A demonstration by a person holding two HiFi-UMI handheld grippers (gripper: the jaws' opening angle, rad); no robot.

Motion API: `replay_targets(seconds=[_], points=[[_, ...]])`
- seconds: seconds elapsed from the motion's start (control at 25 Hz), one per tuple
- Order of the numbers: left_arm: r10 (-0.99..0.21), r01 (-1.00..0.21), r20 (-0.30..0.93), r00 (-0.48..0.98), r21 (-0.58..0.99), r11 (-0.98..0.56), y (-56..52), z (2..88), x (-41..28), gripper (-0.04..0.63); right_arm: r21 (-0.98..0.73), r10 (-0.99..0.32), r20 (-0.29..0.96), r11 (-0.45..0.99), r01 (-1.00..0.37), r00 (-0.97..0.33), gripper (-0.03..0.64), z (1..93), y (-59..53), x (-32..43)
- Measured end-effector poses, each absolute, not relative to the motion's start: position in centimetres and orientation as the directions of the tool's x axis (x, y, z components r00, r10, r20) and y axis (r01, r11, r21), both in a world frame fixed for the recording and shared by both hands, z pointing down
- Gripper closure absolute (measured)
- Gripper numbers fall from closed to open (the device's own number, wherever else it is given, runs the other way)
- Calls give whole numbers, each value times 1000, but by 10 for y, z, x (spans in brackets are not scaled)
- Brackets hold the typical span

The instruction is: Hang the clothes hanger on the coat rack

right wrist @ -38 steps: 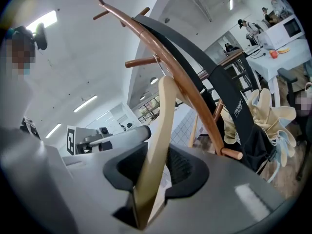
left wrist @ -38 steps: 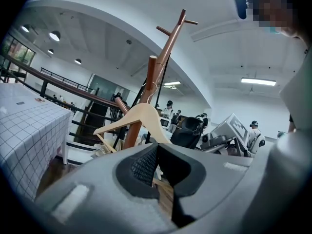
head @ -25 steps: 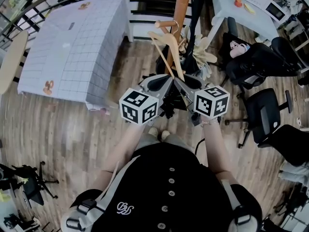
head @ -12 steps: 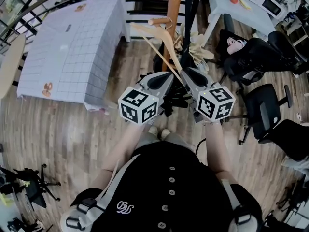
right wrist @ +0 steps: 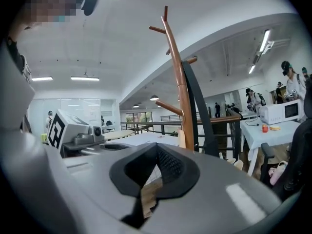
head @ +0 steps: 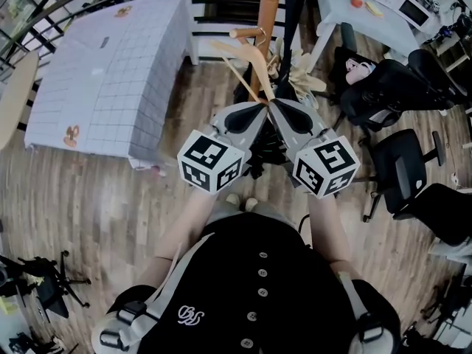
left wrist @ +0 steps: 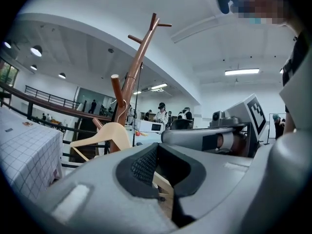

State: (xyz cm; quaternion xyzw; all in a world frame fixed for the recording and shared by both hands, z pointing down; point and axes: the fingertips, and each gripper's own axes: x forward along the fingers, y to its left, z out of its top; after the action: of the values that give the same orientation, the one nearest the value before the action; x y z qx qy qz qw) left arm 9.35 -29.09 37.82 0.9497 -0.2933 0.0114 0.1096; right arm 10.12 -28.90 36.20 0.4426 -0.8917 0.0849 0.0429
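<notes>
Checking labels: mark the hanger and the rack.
hanger (left wrist: 105,132): left gripper view, on its pale wooden shoulder.
rack (right wrist: 180,87): right gripper view, on its brown pole.

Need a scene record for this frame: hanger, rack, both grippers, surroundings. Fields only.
hanger: wooden, tilted, one arm running back to the grippers
hook: beside a lower peg of the coat rack; seated or not, cannot tell
left gripper: jaws closed on the hanger arm
right gripper: jaws closed; whether they pinch wood, cannot tell
nearby: table with checked cloth, office chairs
</notes>
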Motion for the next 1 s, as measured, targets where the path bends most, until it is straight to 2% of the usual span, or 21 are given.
replay_targets(seconds=[0.12, 0.32, 0.56, 1.0], points=[[-577, -579, 65, 814, 160, -800, -291, 372, 89, 601, -116, -807, 116, 568, -814, -580, 617, 356, -290, 100], [-596, -585, 1, 803, 194, -788, -288, 369, 81, 601, -81, -827, 107, 546, -834, -552, 618, 359, -290, 98], [-596, -586, 20, 803, 212, -782, -286, 377, 80, 601, -171, -808, 128, 553, -815, -575, 618, 376, -286, 94], [-612, -614, 73, 788, 180, -769, -282, 392, 79, 601, -185, -808, 154, 541, -820, -568, 618, 392, -284, 93]])
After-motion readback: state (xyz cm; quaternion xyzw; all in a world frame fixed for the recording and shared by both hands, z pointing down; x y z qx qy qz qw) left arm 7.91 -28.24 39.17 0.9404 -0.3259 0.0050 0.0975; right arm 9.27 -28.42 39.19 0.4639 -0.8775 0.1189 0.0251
